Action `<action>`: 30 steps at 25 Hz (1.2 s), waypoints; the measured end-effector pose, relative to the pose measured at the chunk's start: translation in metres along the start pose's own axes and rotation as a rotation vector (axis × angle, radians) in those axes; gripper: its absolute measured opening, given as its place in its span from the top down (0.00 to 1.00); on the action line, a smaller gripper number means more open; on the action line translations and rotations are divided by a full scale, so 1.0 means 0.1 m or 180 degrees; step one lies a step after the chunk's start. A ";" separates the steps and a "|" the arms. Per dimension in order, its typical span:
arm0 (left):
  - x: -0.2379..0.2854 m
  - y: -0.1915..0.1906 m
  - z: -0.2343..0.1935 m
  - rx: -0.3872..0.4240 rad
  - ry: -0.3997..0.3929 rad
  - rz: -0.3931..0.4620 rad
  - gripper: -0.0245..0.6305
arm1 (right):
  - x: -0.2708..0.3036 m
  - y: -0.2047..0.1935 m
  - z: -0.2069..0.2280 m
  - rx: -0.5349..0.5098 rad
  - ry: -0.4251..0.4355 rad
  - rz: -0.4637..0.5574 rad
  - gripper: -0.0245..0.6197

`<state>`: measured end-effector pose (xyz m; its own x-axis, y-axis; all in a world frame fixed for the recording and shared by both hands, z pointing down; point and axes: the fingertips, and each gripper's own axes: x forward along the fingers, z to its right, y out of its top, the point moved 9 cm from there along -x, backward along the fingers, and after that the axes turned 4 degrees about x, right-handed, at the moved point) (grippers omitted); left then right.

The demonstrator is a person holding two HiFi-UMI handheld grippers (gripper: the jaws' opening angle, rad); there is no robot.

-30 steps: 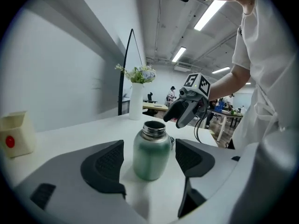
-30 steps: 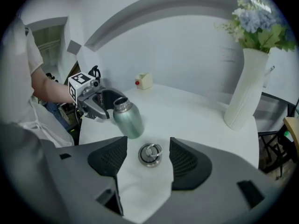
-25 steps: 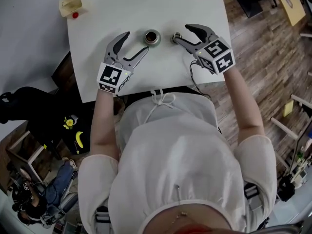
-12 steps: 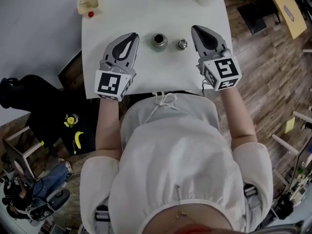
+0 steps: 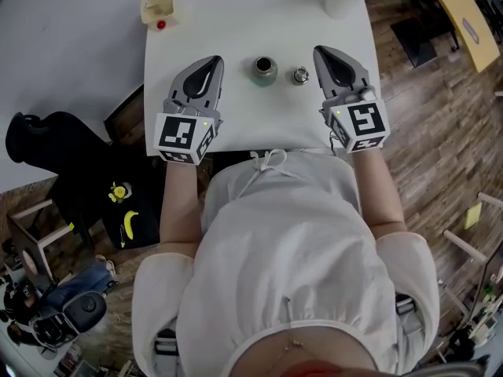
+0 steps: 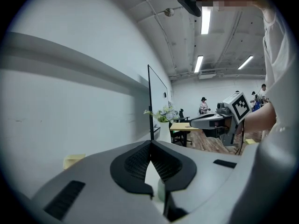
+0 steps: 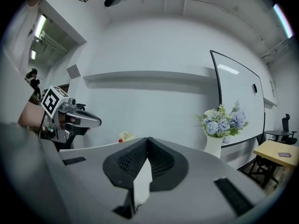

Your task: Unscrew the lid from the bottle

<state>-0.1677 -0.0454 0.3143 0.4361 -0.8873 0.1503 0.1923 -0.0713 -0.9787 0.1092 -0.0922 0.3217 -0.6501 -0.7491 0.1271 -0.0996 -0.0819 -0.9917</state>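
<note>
close to the body, above the table's [image 5: 259, 124] front edge: left gripper [image 5: 211, 63] and right gripper [image 5: 322, 53], jaws pressed together on nothing. farther out, between the two: bottle [image 5: 264, 71] upright, mouth open, nearer the left; lid [image 5: 300, 75] beside it, apart, nearer the right. seemingly unscrewed already.

bottle [image 5: 264, 70]: I am seeing dull metal with a faint sheen.
lid [image 5: 300, 75]: glinting as glossier metal.
table [image 5: 236, 22]: looking smooth, matt white.
my left gripper [image 5: 212, 60]: wearing matt grey plastic (pads [image 6: 135, 161] black, ribbed).
</note>
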 end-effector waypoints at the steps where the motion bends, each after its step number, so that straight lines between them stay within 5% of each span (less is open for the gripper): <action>1: -0.02 0.00 0.01 0.0013 0.0001 -0.0002 0.93 | -0.01 -0.01 -0.01 0.0007 -0.0005 0.0011 0.96; 19: -0.04 -0.02 0.13 -0.0129 -0.0010 -0.0001 0.93 | -0.03 -0.03 -0.05 -0.0096 -0.0016 -0.0108 0.96; 30: -0.06 -0.01 0.15 0.0018 0.0111 -0.0122 0.93 | -0.06 -0.05 -0.01 -0.0029 -0.0034 -0.0084 0.96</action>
<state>-0.1571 -0.0331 0.3170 0.3972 -0.8993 0.1828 0.2133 -0.1032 -0.9715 0.1130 -0.0863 0.3258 -0.6391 -0.7538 0.1528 -0.1234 -0.0957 -0.9877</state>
